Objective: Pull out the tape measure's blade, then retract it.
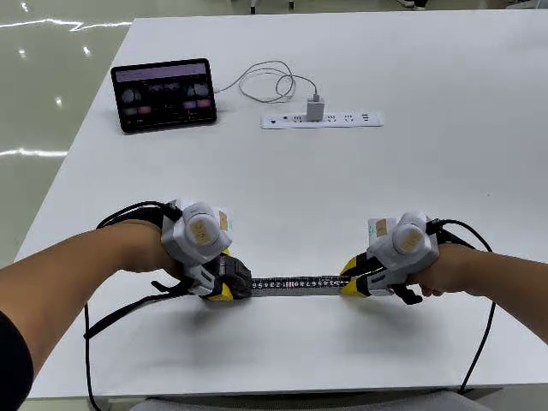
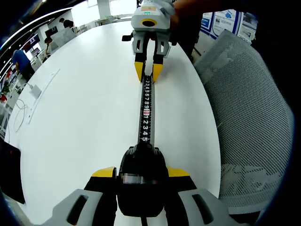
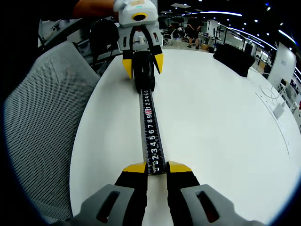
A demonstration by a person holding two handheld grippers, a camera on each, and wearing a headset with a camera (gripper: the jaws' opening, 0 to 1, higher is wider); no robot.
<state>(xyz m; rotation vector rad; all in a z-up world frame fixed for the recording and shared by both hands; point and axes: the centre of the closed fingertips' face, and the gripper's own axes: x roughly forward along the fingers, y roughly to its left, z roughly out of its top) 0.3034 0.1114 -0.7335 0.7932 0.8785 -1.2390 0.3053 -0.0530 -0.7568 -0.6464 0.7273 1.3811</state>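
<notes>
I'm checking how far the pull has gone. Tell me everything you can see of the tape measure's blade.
The blade is a narrow pale strip, seemingly metal, printed with black numerals and one red mark. Partly drawn out, it runs straight along the white table from the black case, held by the left gripper, to its tip, pinched by the right gripper.

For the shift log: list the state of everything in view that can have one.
tape measure: case held, blade out
blade: pulled partway out, stretched straight
left hand-held gripper: shut on the tape measure
right hand-held gripper: shut on the blade's tip
tablet: screen lit
charger: plugged into the power strip
</notes>
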